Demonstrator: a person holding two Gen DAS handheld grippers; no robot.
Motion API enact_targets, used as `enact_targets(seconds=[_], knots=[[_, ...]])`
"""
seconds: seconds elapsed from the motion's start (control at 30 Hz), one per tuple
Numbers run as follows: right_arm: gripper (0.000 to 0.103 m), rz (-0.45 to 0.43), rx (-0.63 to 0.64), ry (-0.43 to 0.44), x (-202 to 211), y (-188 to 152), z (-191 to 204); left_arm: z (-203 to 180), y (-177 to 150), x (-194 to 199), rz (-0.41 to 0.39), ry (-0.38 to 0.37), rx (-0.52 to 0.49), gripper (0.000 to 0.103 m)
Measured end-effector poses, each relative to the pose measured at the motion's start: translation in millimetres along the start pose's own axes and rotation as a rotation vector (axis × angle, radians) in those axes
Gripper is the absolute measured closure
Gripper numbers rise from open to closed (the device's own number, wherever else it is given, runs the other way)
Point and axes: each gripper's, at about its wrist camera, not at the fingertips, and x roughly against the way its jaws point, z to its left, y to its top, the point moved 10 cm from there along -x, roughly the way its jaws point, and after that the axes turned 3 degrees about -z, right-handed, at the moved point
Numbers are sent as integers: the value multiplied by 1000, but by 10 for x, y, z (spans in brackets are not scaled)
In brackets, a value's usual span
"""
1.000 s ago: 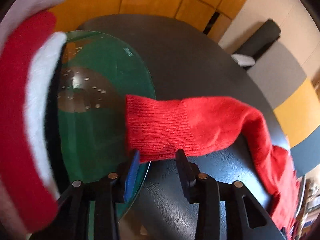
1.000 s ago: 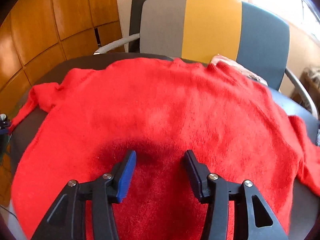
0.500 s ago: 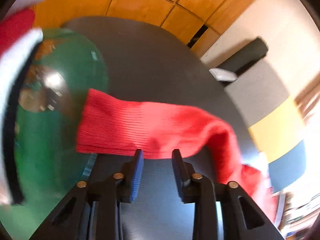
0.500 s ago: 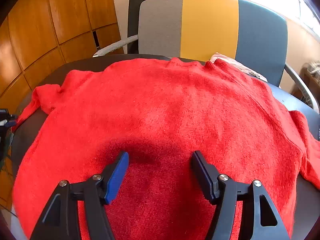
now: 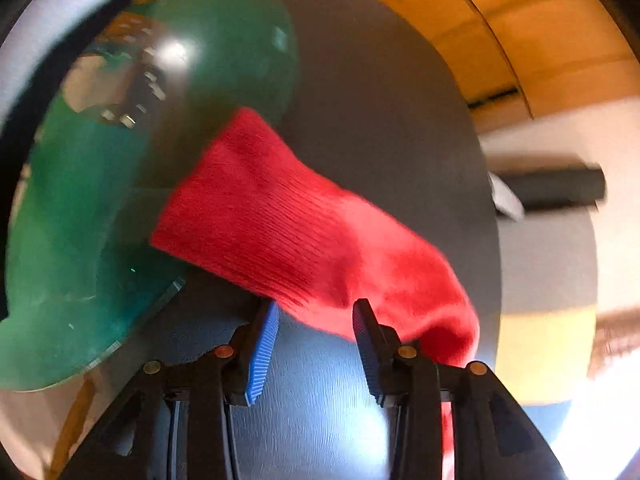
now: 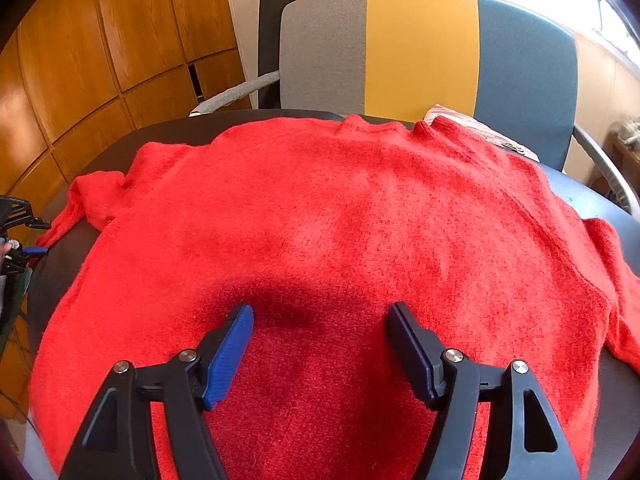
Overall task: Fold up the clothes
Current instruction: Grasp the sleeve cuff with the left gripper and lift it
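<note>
A red knit sweater [image 6: 340,220] lies spread flat on the black table [image 6: 64,248], neck towards the chair. My right gripper [image 6: 320,312] hovers over its lower body; its jaws are opening and hold nothing. The sweater's left sleeve [image 5: 304,240] stretches across the black table [image 5: 380,120], and its ribbed cuff rests on a green glass top [image 5: 100,200]. My left gripper [image 5: 318,318] sits at the sleeve's near edge; its jaws are opening and the pads do not press on the cloth. That same left gripper [image 6: 24,232] shows at the right wrist view's far left edge.
A chair [image 6: 420,48] with a grey, yellow and blue back stands behind the table, a pale cloth [image 6: 480,128] on its seat. Wooden wall panels [image 6: 100,40] run along the left. A person's white and black sleeve [image 5: 60,12] fills the left view's upper left corner.
The left view has rolled, so the sleeve now runs diagonally, and the left gripper has come closer to its edge. The right gripper's jaws have widened over the sweater.
</note>
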Motion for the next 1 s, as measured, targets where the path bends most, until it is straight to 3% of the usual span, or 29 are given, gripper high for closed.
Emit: enact_targets(seconds=[0.13,0.27,0.3,0.33,0.4,0.47,0.6,0.87,1.0], knots=[[30,-1,-3,6,-3,2,4,-116,68,-61,-33,22,13,50],[29,-1,-8,15,-7,3,14,-239,70,-114,-74,139,-75,52],[29,-1,-9,16,-7,3,16,-257,74,-121,-88,178,-95,61],[28,-1,-9,17,-8,3,16,-265,84,-127,-106,233,-123,78],[28,-2,-12,19,-7,4,19,-317,108,-146,-132,271,-163,94],[28,-4,-18,26,-5,5,17,-407,100,-180,-125,213,-155,96],[27,-10,-38,49,-1,3,14,-578,83,-168,-98,174,-187,97],[27,-12,-45,59,-1,0,5,-1236,573,515,-258,104,-296,97],[26,-12,-45,60,-6,3,1,-1437,741,813,-301,76,-343,97]])
